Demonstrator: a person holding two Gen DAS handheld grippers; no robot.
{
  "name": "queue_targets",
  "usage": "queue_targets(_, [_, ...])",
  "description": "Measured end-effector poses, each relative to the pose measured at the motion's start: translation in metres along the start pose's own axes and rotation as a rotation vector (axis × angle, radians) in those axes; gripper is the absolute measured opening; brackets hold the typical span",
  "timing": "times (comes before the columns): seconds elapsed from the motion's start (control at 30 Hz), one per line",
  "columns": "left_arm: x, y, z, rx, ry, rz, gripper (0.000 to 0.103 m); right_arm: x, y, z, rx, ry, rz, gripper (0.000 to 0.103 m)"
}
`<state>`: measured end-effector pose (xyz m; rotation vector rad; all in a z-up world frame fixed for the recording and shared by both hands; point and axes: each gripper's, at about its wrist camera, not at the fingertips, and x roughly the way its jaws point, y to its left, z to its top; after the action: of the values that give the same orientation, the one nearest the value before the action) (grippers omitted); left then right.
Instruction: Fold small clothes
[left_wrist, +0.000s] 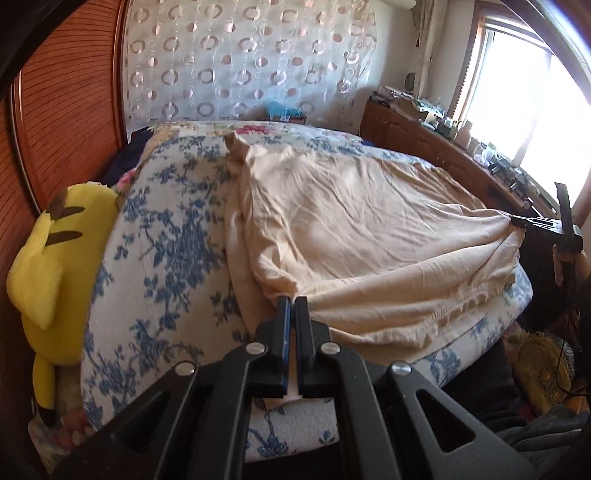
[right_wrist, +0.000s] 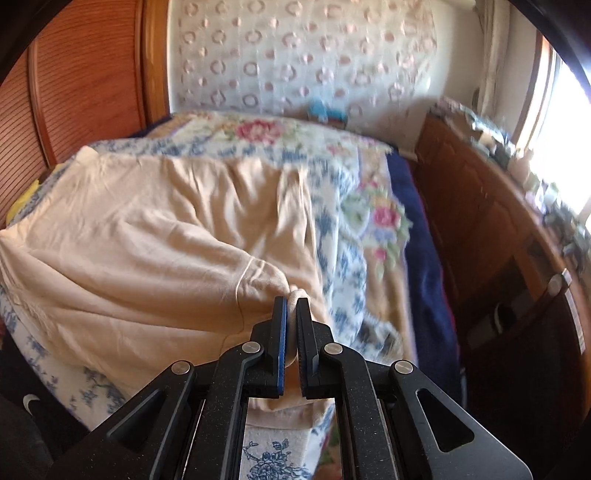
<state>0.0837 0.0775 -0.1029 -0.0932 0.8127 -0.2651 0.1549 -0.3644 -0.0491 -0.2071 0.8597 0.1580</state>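
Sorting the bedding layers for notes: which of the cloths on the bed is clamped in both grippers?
The plain cream garment, unpatterned; the blue-flowered blanket beneath lies free. Left gripper and right gripper each pinch it.

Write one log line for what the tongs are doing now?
left tongs: shut on cream cotton garment | right tongs: shut on garment | garment: on blue-flowered quilt

The left gripper (left_wrist: 295, 300) and right gripper (right_wrist: 291, 301) are angled downward, jaws clamped together, fabric pinched between each pair.
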Motion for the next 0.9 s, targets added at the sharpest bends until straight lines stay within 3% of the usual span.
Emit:
queue_targets(0.1, [0.000,-0.002,-0.006,0.000,-0.002,-0.003,0.000,0.004,0.004,-0.009,0.012,0.006,0.003,0.002])
queue_targets(0.33, [-0.009,-0.005,0.003,0.022,-0.033,0.014,0.000,-0.017,0.014,-0.009,0.025,-0.070,0.032,0.003])
queue_targets(0.43, [-0.015,-0.004,0.007,0.014,-0.056,0.036,0.007,-0.027,0.019,-0.004,0.025,-0.107,0.030,0.007])
queue_targets(0.57, [-0.008,0.000,0.007,0.011,-0.025,0.064,0.008,-0.031,0.027,0.000,0.027,-0.135,0.038,0.041])
queue_targets(0.9, [0.037,0.012,-0.005,-0.022,0.121,0.135,0.010,-0.011,0.078,-0.003,-0.021,-0.117,0.163,0.044])
